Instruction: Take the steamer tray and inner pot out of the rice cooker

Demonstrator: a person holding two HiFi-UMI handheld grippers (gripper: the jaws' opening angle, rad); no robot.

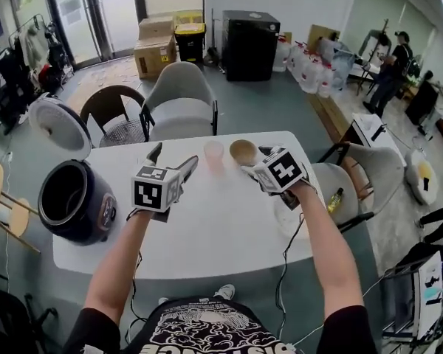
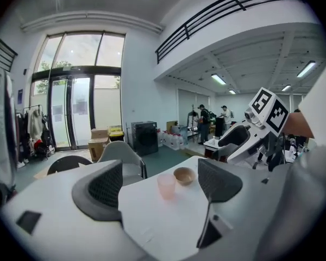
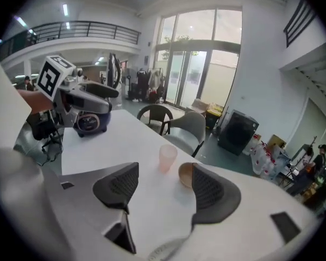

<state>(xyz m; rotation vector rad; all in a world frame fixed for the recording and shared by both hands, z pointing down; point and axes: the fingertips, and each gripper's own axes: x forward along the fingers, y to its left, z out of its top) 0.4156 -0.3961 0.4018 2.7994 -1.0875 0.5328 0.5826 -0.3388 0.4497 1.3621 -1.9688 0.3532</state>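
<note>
Grippers both empty. The left gripper [image 1: 171,162] and right gripper [image 1: 255,162] hang over the middle of the white table [image 1: 207,242], each with jaws spread and nothing between the pads. Through both gaps only bare tabletop shows, with a pink cup [image 1: 214,153] and a brown bowl [image 1: 244,151] beyond, toward the upper centre of the head view.

Rice cooker [image 1: 75,201] sits at the left edge of the frame, on the table's left end, well apart from both tools. Its lid [image 1: 59,125] is swung up and back, so the mouth is open from above. Inside, a dark cavity with a lighter rim. Whether the steamer tray is seated in there I cannot tell. A pale round shape [image 1: 284,220] lies on the table under the right forearm, too washed out to name.

Step in hand, as I judge it — reaching across to the cooker for a lift.

- Bring a gripper in from above, clear of the raised lid.
- Pinch a rim, not a wall, and lift straight up so nothing scrapes or tips.
- Brace the cooker body with the other tool if it shifts — it stands near the table edge.
- Set down on the open middle, short of the cup and bowl.
</note>
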